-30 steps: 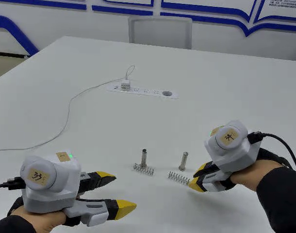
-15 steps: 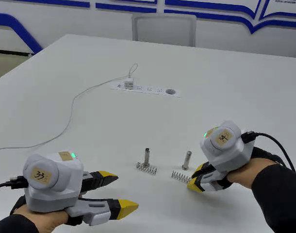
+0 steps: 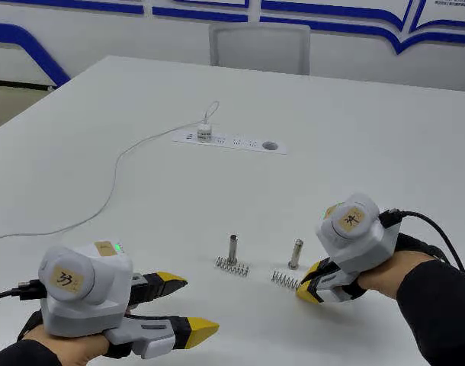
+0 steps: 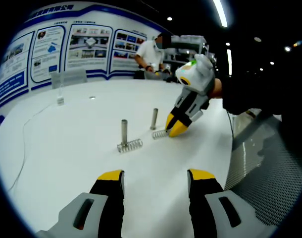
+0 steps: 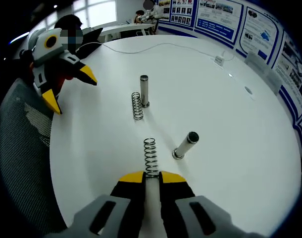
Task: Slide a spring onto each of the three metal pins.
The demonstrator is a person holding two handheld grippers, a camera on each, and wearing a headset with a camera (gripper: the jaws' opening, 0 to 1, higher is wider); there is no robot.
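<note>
Your right gripper (image 5: 146,176) is pressing its yellow-tipped jaws almost together on the near end of a spring (image 5: 150,156). This spring is lying flat on the white table (image 3: 370,152) and pointing away from the tips. Just beside its far half, the nearer pin (image 5: 184,145) is standing upright, apart from the coils.

Your left gripper (image 3: 194,305) is holding its jaws wide apart with nothing between them. It is pointing across the table toward the work, well apart from both pins.

You are looking at two metal pins and two springs. The farther pin (image 3: 232,248) is standing upright to the left of the first. The second spring (image 3: 232,266) is lying on its side at that pin's foot, just beside the base; neither pin is wearing a spring.

Farther out on the table, a white power strip (image 3: 229,141) is lying flat with a small plug (image 3: 205,132) sitting in it. A thin white cable (image 3: 110,191) is trailing from the plug toward the left edge. A grey chair (image 3: 259,47) is standing at the far side, against a white wall with blue stripes. In the left gripper view, posters are lining that wall and a person (image 4: 148,54) is standing in the background.
</note>
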